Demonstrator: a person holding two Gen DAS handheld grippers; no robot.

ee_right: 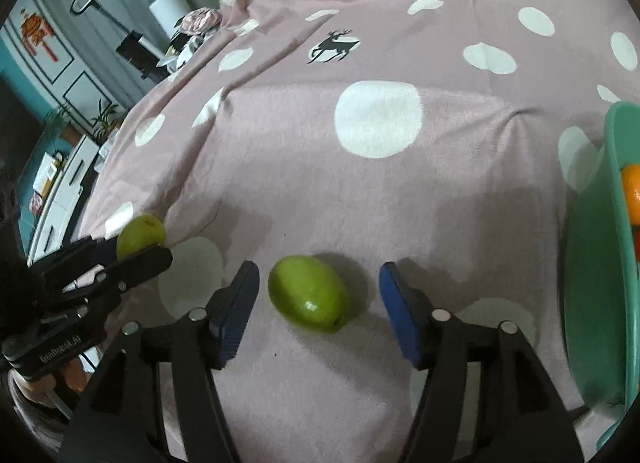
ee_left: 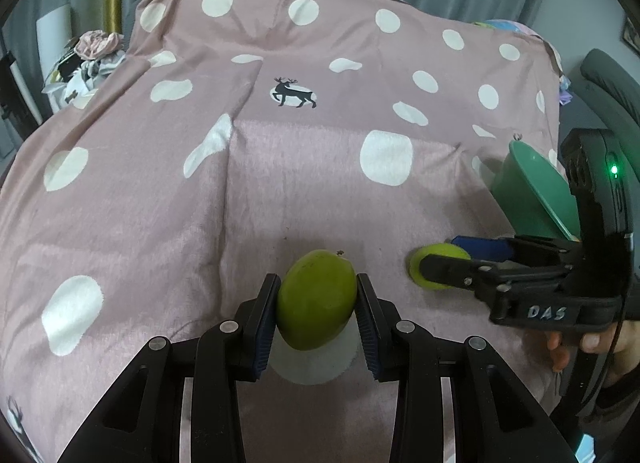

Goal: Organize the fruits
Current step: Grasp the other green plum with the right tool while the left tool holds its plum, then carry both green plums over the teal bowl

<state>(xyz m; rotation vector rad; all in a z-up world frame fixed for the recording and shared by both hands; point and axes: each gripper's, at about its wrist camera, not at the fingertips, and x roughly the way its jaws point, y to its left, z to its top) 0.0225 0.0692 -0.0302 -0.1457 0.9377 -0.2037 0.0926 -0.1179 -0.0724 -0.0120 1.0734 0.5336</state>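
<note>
The left hand-held gripper (ee_left: 317,303) is clenching a green fruit (ee_left: 316,299) between its two blue pads, which are pressing against the fruit's left and right sides. This fruit is sitting low on the pink bedspread (ee_left: 160,203), over one of its white dots. The same grasp is showing at the left edge of the right wrist view, where the left hand-held gripper (ee_right: 132,249) is holding that green fruit (ee_right: 141,235).

The right hand-held gripper (ee_right: 318,303) is standing released, with its jaws spread wide on either side of a second green fruit (ee_right: 307,294). Its blue pads (ee_right: 236,309) are lying clear of the fruit, with bedspread (ee_right: 400,203) visible in both gaps. In the left wrist view this right hand-held gripper (ee_left: 460,255) is reaching in from the right, and the second green fruit (ee_left: 440,263) is partly hiding behind its near finger.

A green bowl (ee_right: 600,263) is resting on the bedspread just beside the right hand-held gripper, at the right edge of the view. An orange fruit (ee_right: 631,191) is lying inside it. From the left wrist view, the bowl (ee_left: 532,191) is appearing tilted behind the right hand-held gripper's body.
</note>
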